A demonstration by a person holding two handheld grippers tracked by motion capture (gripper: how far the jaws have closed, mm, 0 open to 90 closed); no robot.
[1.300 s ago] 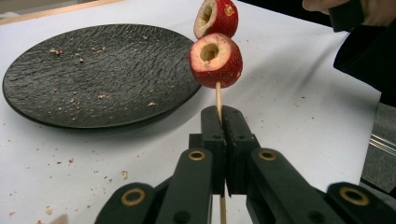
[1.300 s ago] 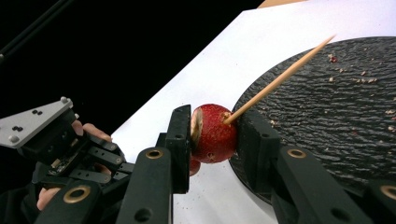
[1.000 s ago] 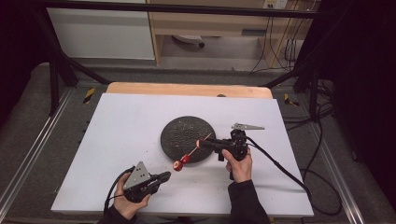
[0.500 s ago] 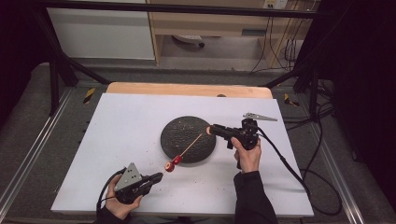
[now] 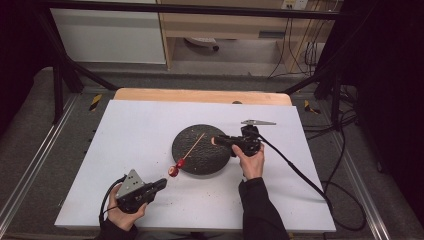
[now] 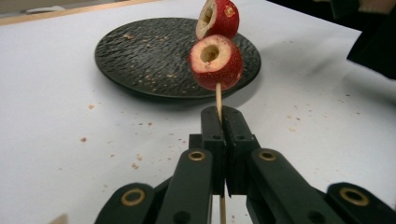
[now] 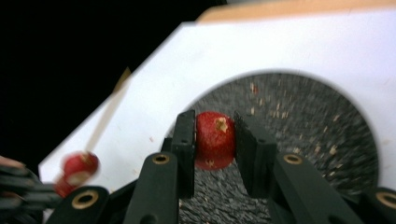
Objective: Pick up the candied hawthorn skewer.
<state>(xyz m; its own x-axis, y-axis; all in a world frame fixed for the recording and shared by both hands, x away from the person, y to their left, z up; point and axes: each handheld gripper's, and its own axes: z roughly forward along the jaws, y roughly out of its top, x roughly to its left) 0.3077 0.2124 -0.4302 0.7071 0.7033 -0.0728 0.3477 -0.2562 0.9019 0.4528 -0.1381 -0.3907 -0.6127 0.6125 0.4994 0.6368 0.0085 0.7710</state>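
Note:
A thin wooden skewer (image 5: 192, 146) slants up over the black textured plate (image 5: 205, 160). My left gripper (image 5: 162, 183) is shut on its lower end. In the left gripper view the stick (image 6: 218, 95) rises from the closed jaws of the left gripper (image 6: 223, 116) through two hollowed red fruit pieces, one (image 6: 215, 63) below the other (image 6: 219, 16). My right gripper (image 5: 216, 141) hovers over the plate's right side, shut on a third red fruit piece (image 7: 215, 140). In the right gripper view the right gripper (image 7: 215, 126) is above the plate (image 7: 303, 140), with the blurred skewer (image 7: 107, 112) at the left.
The white table top (image 5: 135, 130) carries small crumbs around the plate. A wooden strip (image 5: 200, 95) runs along its far edge. Cables (image 5: 300, 172) trail from the right gripper across the table's right side. Dark stand legs and floor surround the table.
My right gripper has pulled away from the skewer to the plate's right side and now holds a fruit piece. The left gripper and skewer have shifted slightly towards the plate.

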